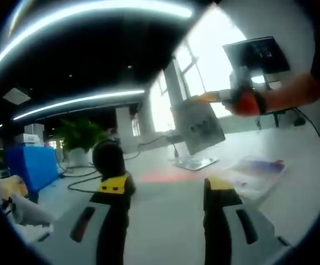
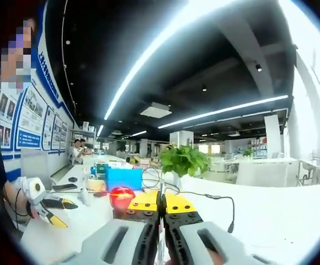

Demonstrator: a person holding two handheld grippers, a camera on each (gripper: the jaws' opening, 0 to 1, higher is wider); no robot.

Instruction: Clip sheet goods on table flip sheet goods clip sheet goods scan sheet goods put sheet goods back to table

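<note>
In the left gripper view the left gripper (image 1: 168,190) points out over the white table (image 1: 165,221), level above it, its yellow-tipped jaws standing well apart with nothing between them. Beyond it the right gripper (image 1: 226,97) comes in from the right, raised above the table, an orange-sleeved arm (image 1: 292,91) reaching behind it. It pinches the top edge of a grey sheet (image 1: 200,126), which hangs tilted in the air above a scanner (image 1: 195,162) lying on the table. Another, coloured sheet (image 1: 257,172) lies flat on the table to the right. In the right gripper view the right gripper's jaws are pressed together, a thin edge between them.
</note>
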